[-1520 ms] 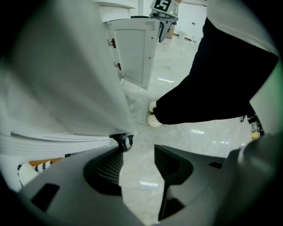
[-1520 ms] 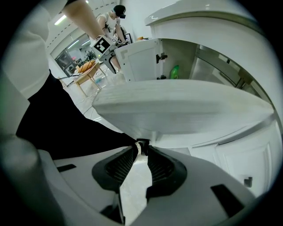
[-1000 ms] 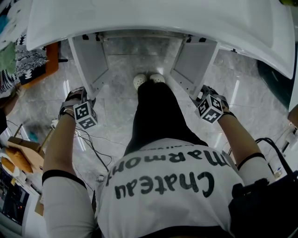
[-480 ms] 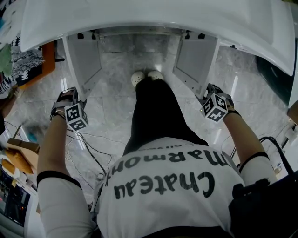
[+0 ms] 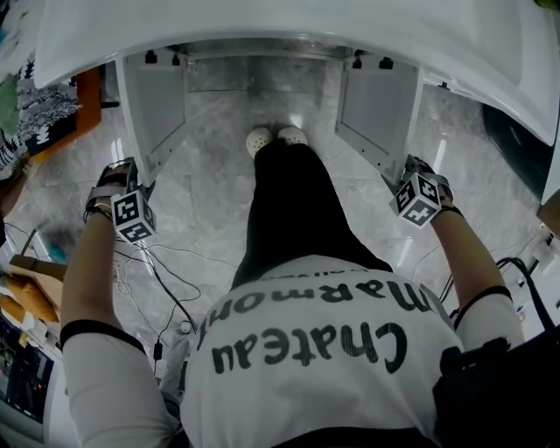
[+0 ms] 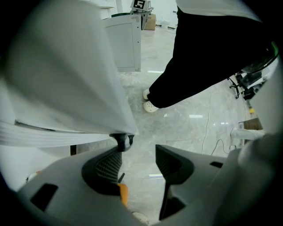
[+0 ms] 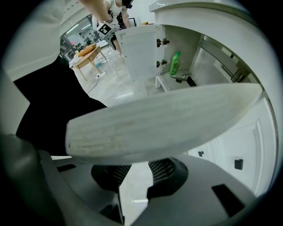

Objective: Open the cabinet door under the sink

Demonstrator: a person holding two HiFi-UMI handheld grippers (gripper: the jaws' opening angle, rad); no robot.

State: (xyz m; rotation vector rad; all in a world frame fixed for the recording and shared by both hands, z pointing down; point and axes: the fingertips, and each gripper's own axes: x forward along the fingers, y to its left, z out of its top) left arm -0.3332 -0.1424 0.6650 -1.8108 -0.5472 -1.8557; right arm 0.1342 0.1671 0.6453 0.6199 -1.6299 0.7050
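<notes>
Both white doors under the sink stand open in the head view: the left door [image 5: 153, 105] and the right door [image 5: 376, 109]. My left gripper [image 5: 118, 179] is at the left door's outer edge. In the left gripper view its jaws [image 6: 137, 154] have just been opening and stand apart. The door's dark knob [image 6: 122, 141] sits at the left pad's tip, with nothing pressed between the pads. My right gripper [image 5: 411, 171] is at the right door's outer edge. In the right gripper view that door's edge [image 7: 168, 119] crosses in front of the fingertips and hides them.
The white sink counter [image 5: 289, 26] overhangs the cabinet. The person's dark legs and white shoes [image 5: 276, 137] stand between the doors. Cables [image 5: 166, 271] lie on the marble floor at left. A green bottle [image 7: 175, 64] stands inside the cabinet.
Both doors have swung wider open. The two grippers have moved outward, away from each other, each along with its door's edge.
</notes>
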